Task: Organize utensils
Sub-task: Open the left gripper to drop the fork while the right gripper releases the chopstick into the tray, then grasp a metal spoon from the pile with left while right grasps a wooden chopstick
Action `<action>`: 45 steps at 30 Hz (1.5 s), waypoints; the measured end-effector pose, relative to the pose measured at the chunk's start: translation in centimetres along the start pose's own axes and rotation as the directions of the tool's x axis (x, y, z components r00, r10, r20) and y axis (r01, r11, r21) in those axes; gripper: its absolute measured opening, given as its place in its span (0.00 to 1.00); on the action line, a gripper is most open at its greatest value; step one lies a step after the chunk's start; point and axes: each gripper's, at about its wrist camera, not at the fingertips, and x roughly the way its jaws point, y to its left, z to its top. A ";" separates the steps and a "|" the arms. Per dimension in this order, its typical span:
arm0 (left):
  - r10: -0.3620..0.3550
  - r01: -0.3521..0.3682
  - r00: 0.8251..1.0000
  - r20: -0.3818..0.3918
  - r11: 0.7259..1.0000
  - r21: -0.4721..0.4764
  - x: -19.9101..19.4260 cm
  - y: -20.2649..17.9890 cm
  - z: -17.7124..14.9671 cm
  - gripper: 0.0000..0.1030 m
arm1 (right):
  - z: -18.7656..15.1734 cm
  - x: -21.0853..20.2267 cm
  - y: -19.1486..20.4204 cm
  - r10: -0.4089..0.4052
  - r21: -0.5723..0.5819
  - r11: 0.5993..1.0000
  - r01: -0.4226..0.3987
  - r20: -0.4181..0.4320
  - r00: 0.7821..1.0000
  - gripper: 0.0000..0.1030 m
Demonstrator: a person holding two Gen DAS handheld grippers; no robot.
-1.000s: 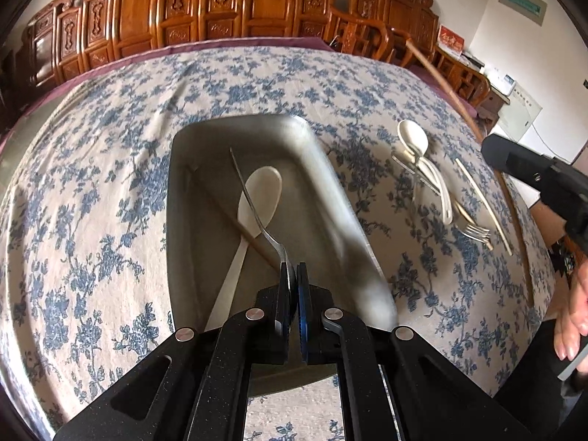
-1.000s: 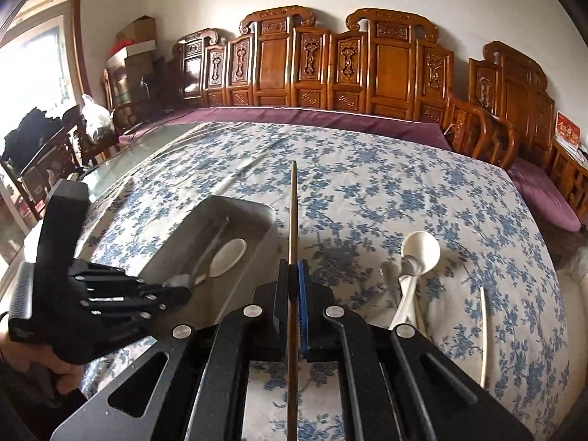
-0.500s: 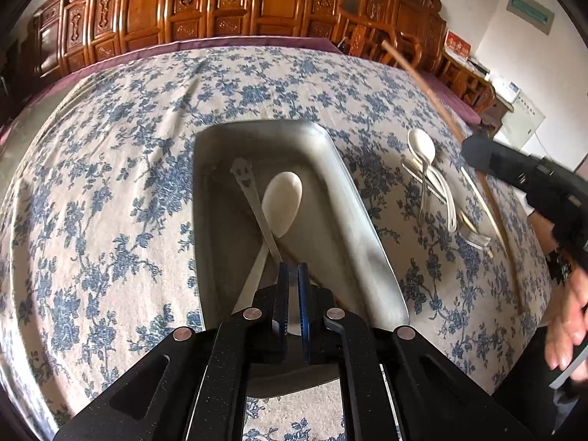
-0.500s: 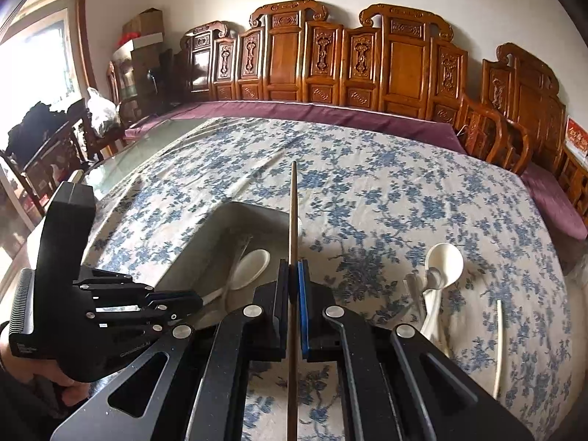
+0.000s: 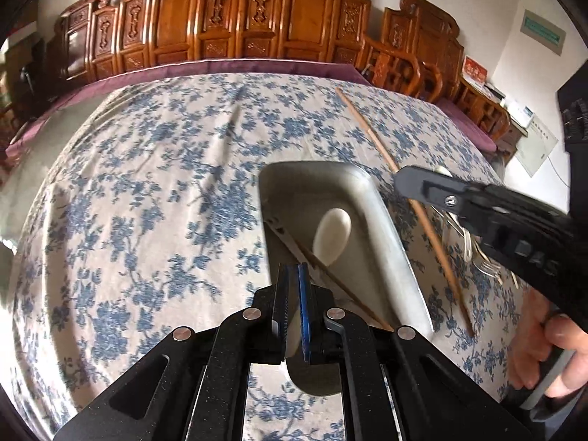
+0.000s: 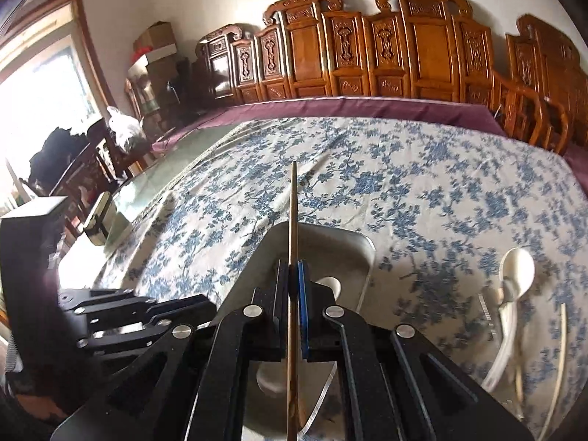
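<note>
A metal tray [image 5: 371, 198] lies on the flowered tablecloth. It holds a white spoon [image 5: 330, 235] and a brown chopstick [image 5: 330, 279]; the metal utensil is hidden. My left gripper [image 5: 293, 286] is shut and empty over the tray's near left edge. My right gripper [image 6: 293, 283] is shut on a brown chopstick [image 6: 293, 213] and holds it above the tray [image 6: 364, 250]. In the left wrist view that chopstick [image 5: 386, 154] slants past the tray's right rim, held by the right gripper [image 5: 415, 180]. The left gripper [image 6: 198, 303] shows at lower left.
To the right of the tray lie a white spoon [image 6: 514, 268], a pale chopstick [image 6: 556, 352] and a metal fork [image 5: 485, 264]. Carved wooden chairs [image 6: 367, 58] line the table's far side. A purple cloth edge [image 5: 220, 68] borders the far table.
My left gripper let go of the metal utensil into the tray and drew back to the left. My right gripper carried its chopstick left, over the tray.
</note>
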 end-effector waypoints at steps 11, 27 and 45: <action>0.042 -0.041 0.999 0.034 0.998 -0.047 -0.8 1.8 0.6 0.32 | -1.9 4.6 0.4 -0.023 -0.010 1.000 0.022 -0.074 0.997 0.06; 0.093 -0.087 0.994 0.056 0.990 -0.112 -1.0 2.9 0.9 0.49 | -2.3 1.6 -1.7 -0.060 -0.039 0.998 0.059 -0.036 0.998 0.25; 0.034 -0.039 0.992 0.123 0.999 0.034 -1.8 -4.2 0.3 0.85 | -7.2 -10.3 -12.7 -0.310 -0.116 0.944 0.309 0.012 0.951 0.62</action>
